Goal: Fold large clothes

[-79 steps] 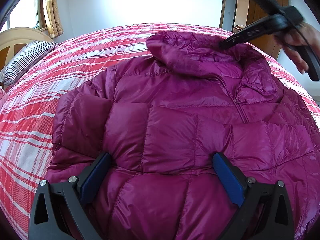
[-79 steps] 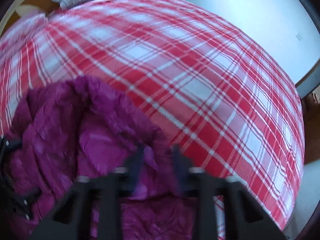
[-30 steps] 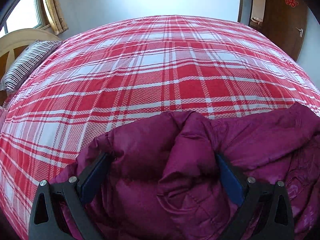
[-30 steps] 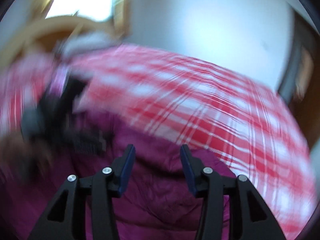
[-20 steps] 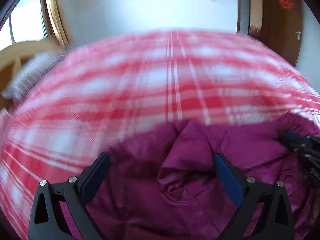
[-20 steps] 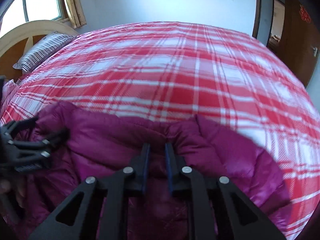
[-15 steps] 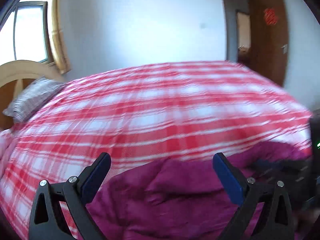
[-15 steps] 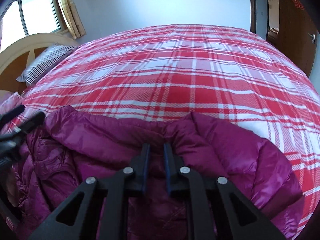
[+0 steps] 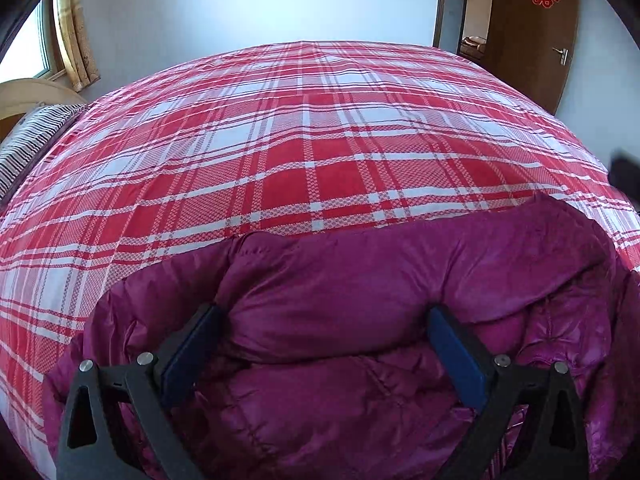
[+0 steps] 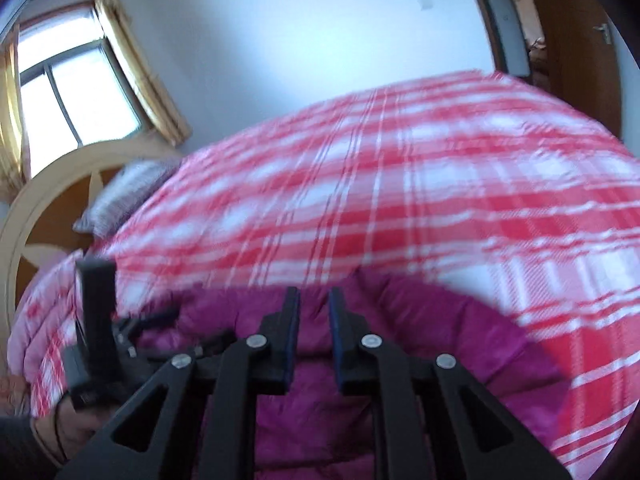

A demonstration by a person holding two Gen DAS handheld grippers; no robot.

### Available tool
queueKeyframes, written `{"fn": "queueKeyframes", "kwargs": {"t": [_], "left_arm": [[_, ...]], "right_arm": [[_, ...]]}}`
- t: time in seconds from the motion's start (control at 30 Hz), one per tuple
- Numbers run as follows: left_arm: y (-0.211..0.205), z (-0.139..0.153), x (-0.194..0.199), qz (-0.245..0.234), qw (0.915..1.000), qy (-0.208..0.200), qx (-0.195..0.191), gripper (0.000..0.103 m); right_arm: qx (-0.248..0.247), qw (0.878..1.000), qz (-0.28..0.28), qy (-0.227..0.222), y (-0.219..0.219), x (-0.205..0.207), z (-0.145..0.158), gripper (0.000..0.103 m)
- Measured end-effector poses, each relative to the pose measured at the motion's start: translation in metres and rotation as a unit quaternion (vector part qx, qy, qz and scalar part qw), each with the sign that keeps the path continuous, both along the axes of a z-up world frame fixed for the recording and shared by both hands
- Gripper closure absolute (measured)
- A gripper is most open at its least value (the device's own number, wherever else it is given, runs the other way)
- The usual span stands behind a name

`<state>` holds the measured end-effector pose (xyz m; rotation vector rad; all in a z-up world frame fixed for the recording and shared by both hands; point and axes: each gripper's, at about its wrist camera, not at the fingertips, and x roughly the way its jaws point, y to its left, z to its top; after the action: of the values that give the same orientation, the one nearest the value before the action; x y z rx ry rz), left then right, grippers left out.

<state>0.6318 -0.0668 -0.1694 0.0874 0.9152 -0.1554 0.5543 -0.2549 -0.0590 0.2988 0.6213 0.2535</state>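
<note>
The left hand-held gripper (image 9: 320, 354) gapes wide over the purple jacket (image 9: 360, 300); the right hand-held gripper (image 10: 313, 338), just parting, holds nothing.

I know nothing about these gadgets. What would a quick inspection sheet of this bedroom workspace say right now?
Surface: bed under a red and white plaid cover, mostly bare.
Job's things: purple puffer jacket bunched at the near edge, folded over itself.
Clutter: striped pillow by the headboard.
Grippers: left gripper open wide, astride a jacket fold; right gripper with a narrow gap, jaws just been opening, nothing pinched as far as the blurred view shows.
Cables: nothing seen.
Surroundings: curtained window, wooden door, pale wall.
</note>
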Motion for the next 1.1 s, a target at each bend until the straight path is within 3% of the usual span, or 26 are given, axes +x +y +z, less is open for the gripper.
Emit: {"fn": "queueKeyframes", "kwargs": {"t": [0.13,0.37,1.1], "left_arm": [[0.003,-0.001,-0.002,0.001,1.0000,-0.002,-0.003,0.001],[0.000,-0.005,-0.003,0.004,1.0000,-0.004,0.005,0.001],[-0.003,-0.007,-0.004,0.007,0.9997,-0.012,0.019,0.001]], "right_arm": [[-0.041,0.999,0.008,0.032,0.014,0.031,0.007,0.080],[-0.120,0.988,0.056,0.081,0.045,0.025,-0.060,0.083],[-0.114,0.988,0.045,0.093,0.040,0.031,-0.070,0.088]]}}
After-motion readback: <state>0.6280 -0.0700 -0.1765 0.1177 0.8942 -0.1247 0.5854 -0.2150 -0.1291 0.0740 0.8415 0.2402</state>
